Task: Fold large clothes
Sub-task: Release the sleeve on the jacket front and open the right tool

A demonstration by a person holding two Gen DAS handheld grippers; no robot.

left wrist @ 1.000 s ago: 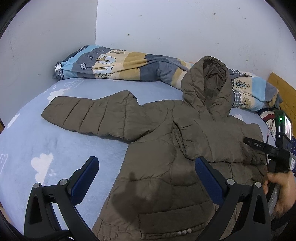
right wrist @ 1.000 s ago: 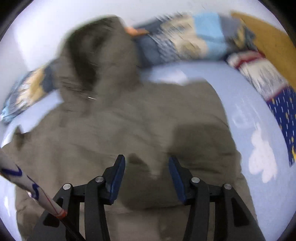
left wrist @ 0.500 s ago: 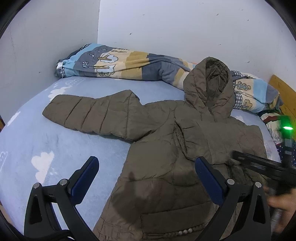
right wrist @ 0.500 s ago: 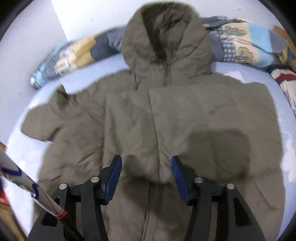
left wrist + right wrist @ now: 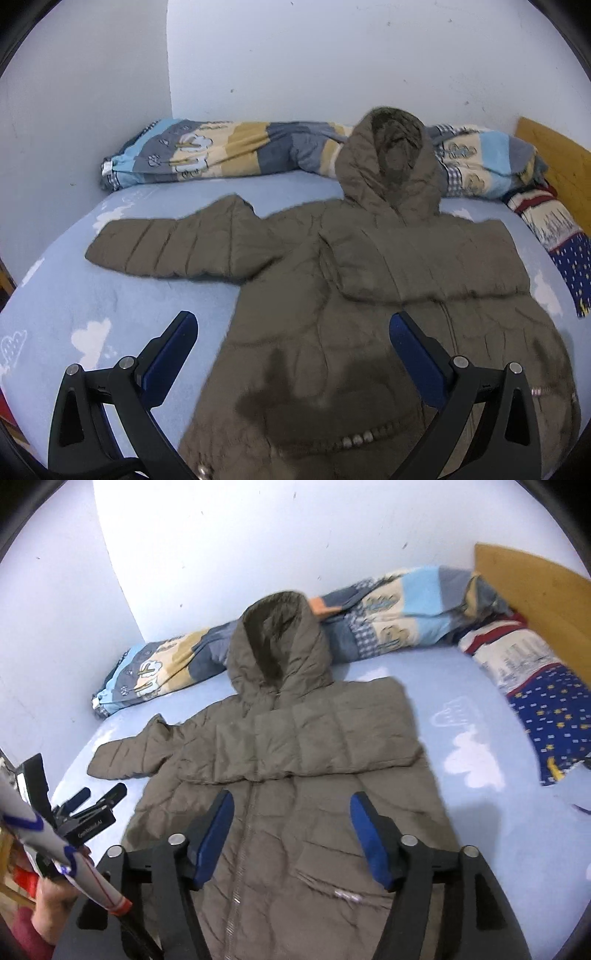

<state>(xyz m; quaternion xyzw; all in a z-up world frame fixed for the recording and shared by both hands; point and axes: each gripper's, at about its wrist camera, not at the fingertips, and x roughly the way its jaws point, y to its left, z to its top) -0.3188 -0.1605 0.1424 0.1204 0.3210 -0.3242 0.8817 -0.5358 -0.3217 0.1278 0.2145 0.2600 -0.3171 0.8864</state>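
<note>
An olive-brown padded hooded jacket lies front-up on a light blue bed. One sleeve stretches out to the left; the other sleeve lies folded across the chest. The hood rests against the bedding at the back. My left gripper hovers open over the jacket's lower left side, nothing between its fingers. My right gripper is above the zip, its jaws opening and nothing between them. The left gripper also shows at the right wrist view's left edge.
A rolled patterned quilt lies along the back wall. A navy and red starred blanket lies at the right beside a wooden headboard. The blue sheet with cloud prints is bare left and right of the jacket.
The right gripper drew back and up from the jacket's chest, its jaws widening, and left the left wrist view. The left gripper shifted slightly, so the jacket sits further left and lower in its view.
</note>
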